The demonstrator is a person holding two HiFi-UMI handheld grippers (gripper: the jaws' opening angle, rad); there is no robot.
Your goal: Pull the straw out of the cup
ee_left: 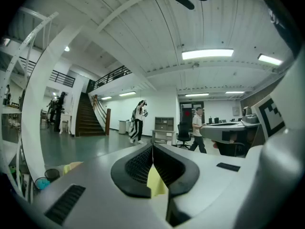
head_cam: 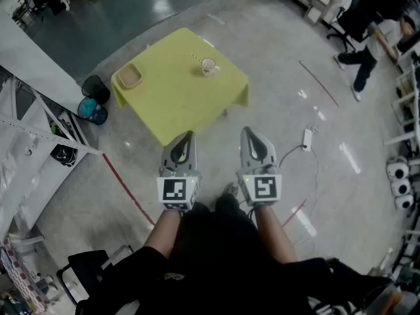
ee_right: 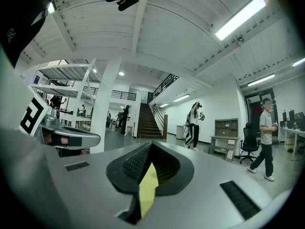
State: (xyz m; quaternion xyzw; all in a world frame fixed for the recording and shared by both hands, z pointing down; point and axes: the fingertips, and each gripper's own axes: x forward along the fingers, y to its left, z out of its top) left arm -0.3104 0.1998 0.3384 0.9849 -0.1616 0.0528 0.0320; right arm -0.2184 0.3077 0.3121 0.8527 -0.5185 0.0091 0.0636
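While no approach has yet been made, both tools are held level and side by side, well apart from the yellow table (head_cam: 174, 94), which is judged to be a ready posture. The left gripper (head_cam: 189, 136) is seen with its jaws brought together on nothing, and the right gripper (head_cam: 246, 131) likewise. The cup (head_cam: 209, 65) is placed near the table's far edge, with the straw (head_cam: 196, 58) projecting from it at a tilt, so a free length is offered for gripping.
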